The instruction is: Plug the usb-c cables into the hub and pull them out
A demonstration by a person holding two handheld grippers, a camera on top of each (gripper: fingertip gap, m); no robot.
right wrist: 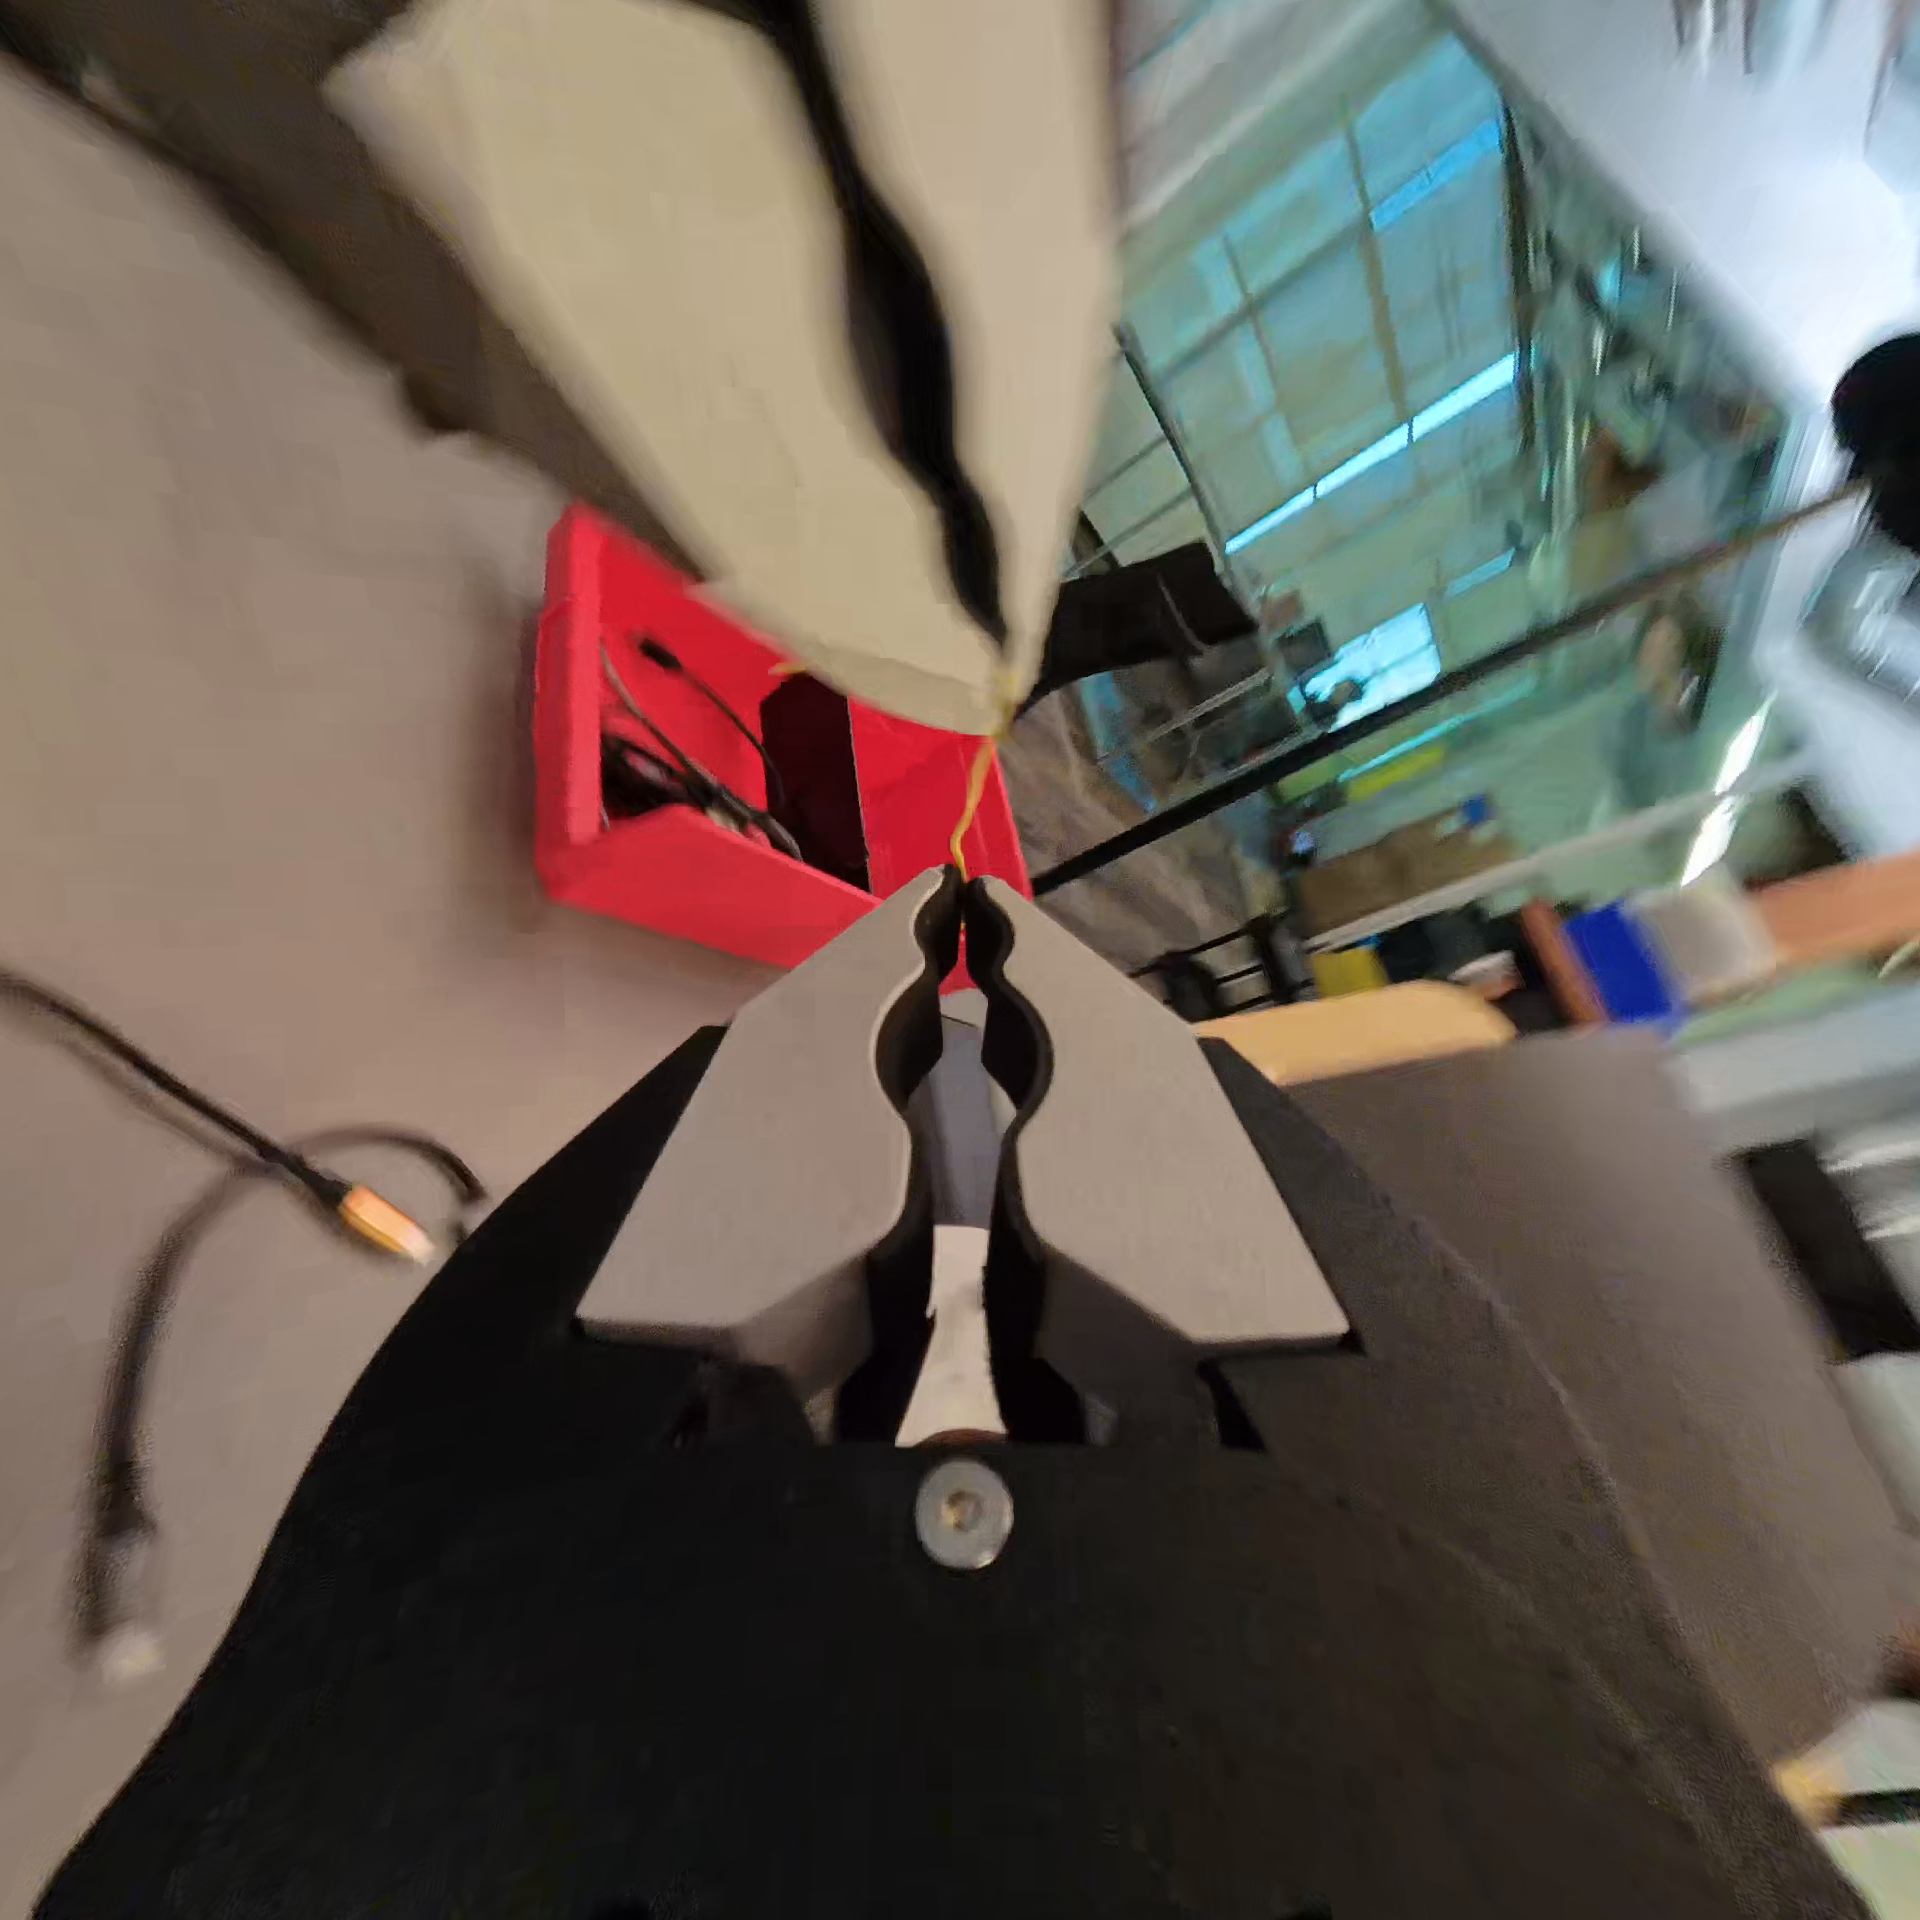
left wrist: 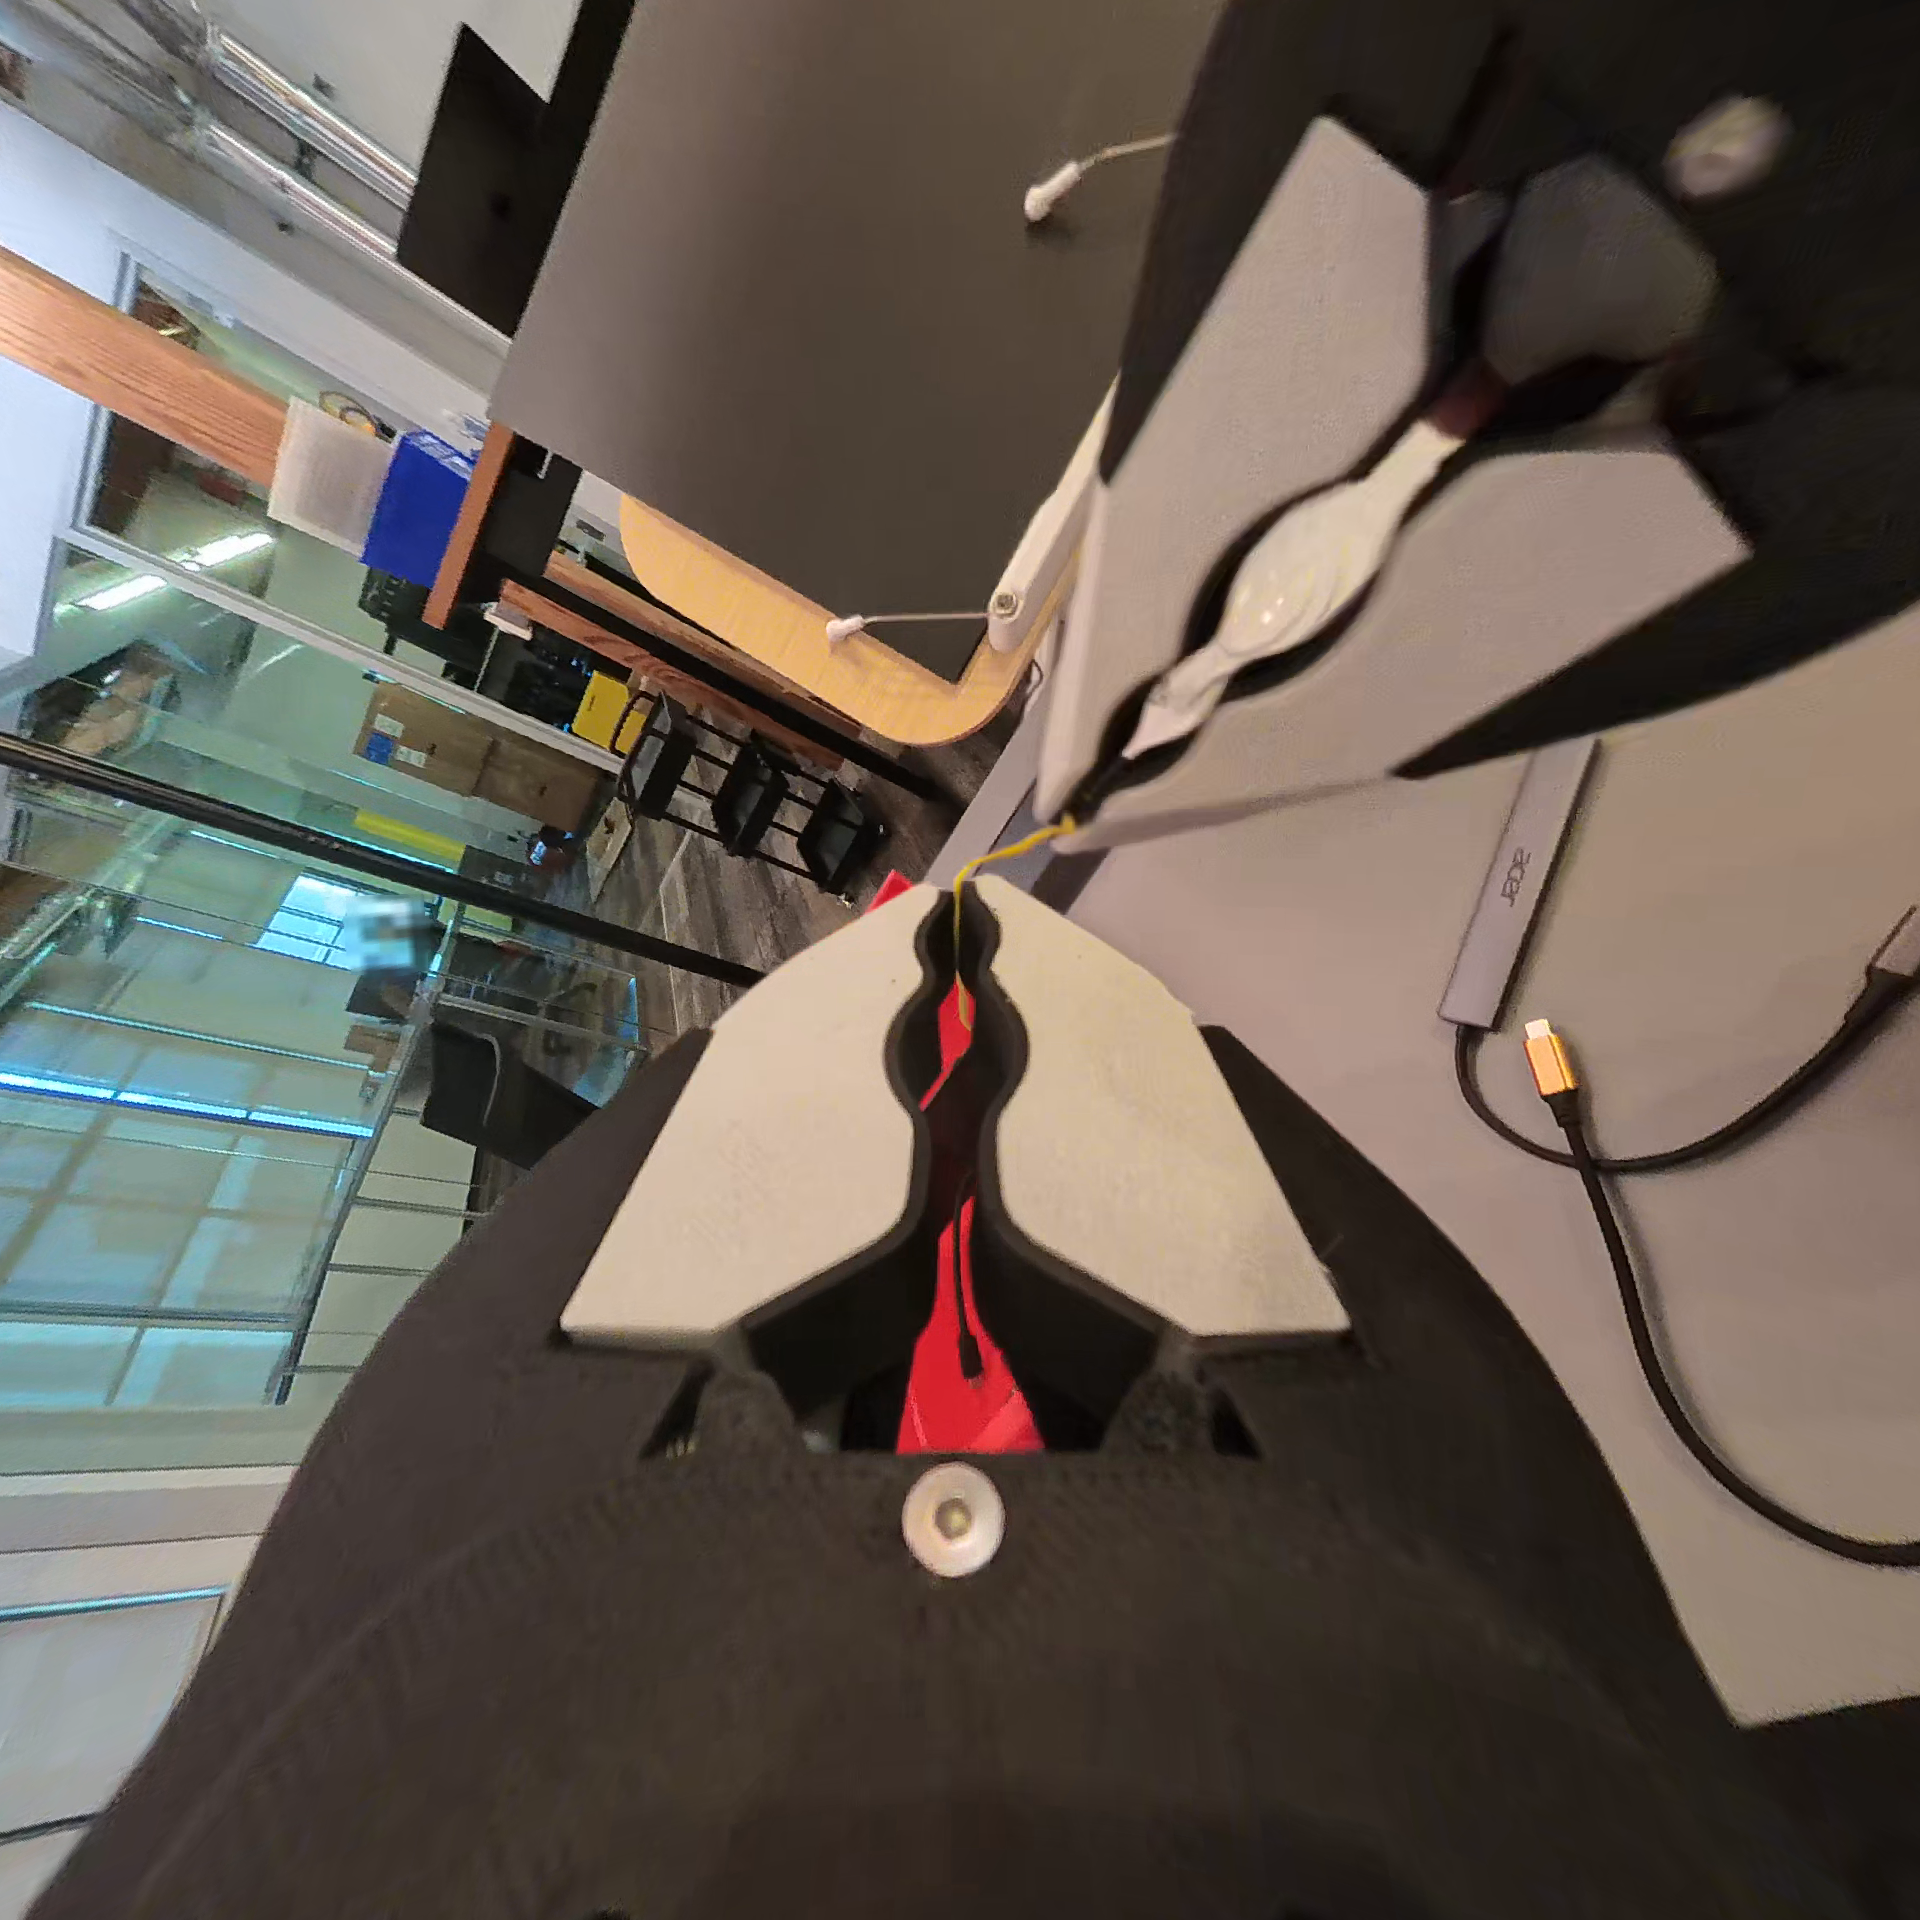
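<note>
My left gripper (left wrist: 961, 891) is shut on one end of a thin yellow strand (left wrist: 1013, 847). My right gripper (right wrist: 961, 883) is shut on the other end of the strand (right wrist: 977, 792). The strand stretches in the air between the two sets of tips, above the grey table (left wrist: 1299, 1039). The right gripper also shows in the left wrist view (left wrist: 1070, 821), and the left gripper shows in the right wrist view (right wrist: 1003, 696). A grey hub (left wrist: 1517, 883) lies flat on the table. A black cable with an orange-gold usb-c plug (left wrist: 1550, 1060) lies loose beside it, unplugged; the plug also shows in the right wrist view (right wrist: 379, 1231).
A red open box (right wrist: 665, 883) with dark cables in it stands on the table just beyond my grippers. Another black cable end (right wrist: 125, 1652) lies at the left. A black table with a white cable end (left wrist: 1044, 197) is farther off. The table edge (left wrist: 997, 831) drops to the floor.
</note>
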